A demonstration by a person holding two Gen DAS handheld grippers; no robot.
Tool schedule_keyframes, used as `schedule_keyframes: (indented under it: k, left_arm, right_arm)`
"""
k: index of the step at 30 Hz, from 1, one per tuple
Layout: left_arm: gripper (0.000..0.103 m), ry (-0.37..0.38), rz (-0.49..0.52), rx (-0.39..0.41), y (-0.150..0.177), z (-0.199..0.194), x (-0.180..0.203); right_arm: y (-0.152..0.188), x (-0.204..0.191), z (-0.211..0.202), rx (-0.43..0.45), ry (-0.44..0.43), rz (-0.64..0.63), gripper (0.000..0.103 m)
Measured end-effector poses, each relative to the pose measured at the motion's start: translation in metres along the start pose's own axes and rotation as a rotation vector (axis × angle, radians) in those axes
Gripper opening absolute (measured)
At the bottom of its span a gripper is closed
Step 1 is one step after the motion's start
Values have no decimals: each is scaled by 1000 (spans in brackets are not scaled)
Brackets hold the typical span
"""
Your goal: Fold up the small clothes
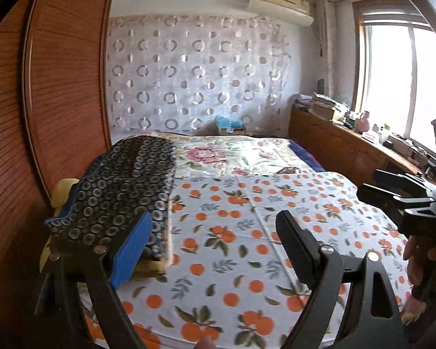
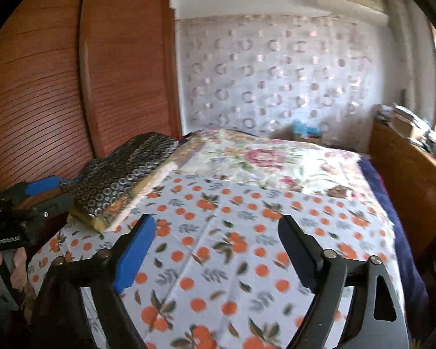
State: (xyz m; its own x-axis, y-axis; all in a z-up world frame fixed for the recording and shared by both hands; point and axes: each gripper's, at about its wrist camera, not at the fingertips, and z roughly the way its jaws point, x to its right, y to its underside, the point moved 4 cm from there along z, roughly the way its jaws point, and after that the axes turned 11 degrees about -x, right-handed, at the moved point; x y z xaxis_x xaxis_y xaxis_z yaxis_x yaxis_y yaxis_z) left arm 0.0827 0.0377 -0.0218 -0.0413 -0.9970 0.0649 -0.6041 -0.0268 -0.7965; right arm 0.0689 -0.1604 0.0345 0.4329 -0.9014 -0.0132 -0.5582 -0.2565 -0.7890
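Note:
A folded stack lies at the left edge of the bed: a dark garment with a ring pattern [image 1: 122, 183] [image 2: 122, 171] on top of a yellow garment [image 1: 62, 192] [image 2: 98, 222]. My left gripper [image 1: 213, 218] hovers open over the orange-print sheet [image 1: 232, 261], its blue-padded finger [image 1: 130, 250] just in front of the stack's near corner, nothing between the jaws. My right gripper [image 2: 216, 221] is open and empty above the same sheet [image 2: 218, 276], right of the stack. Each wrist view catches the other gripper at its edge: the right gripper [image 1: 407, 200] and the left gripper [image 2: 37, 195].
A slatted wooden wardrobe [image 1: 58, 87] [image 2: 116, 72] stands close on the left. A floral quilt [image 1: 232, 154] [image 2: 261, 157] covers the far half of the bed. A cluttered wooden sideboard [image 1: 334, 139] runs under the window [image 1: 392, 81] on the right. A hand [image 2: 3, 270] holds the left gripper.

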Motion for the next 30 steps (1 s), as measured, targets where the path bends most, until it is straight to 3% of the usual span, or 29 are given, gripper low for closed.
schedule_keyframes:
  k: [6,15,30]
  left_arm:
    - [87,13,37,28,-11,-12,32]
    - [87,11,44,88,-39,-39,50]
    - [87,-13,41,112,-37,-54,46]
  right_arm:
    - [12,11,-30,65,61,67,91]
    - [23,8,-60,156,125,117,91]
    - [39,-9,-53,194,149,111,91]
